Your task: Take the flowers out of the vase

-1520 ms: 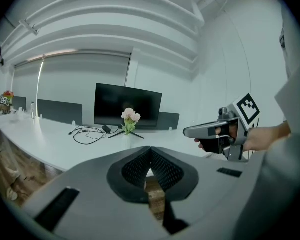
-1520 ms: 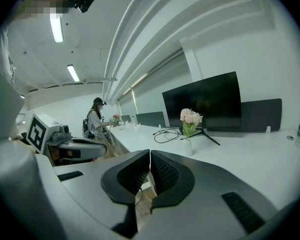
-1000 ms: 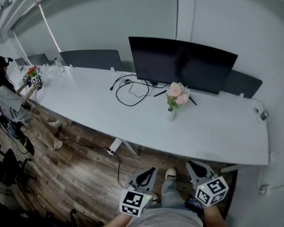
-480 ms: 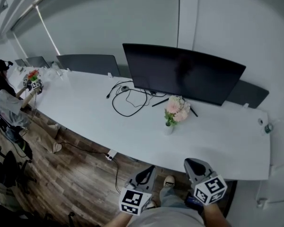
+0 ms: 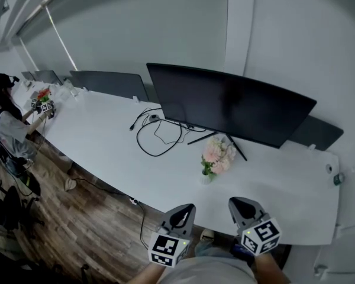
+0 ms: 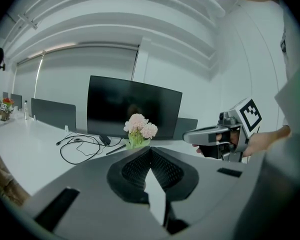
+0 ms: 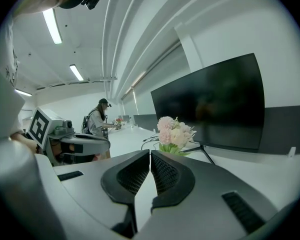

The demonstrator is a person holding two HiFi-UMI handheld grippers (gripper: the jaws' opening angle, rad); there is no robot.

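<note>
We've closed in; the tabletop edge now lies right before us.
Left claw and right claw are pressed together, empty; flowers stand upright in the vase at twelve o'clock, open tabletop either side.

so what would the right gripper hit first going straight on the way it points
Probably the pink flowers, seen just above the tips of the right gripper; depth is unclear, so the table might come first.

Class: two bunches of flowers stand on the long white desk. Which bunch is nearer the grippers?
The pink bunch in front of the monitor; the red bunch is at the desk's far left end, beside another person.
</note>
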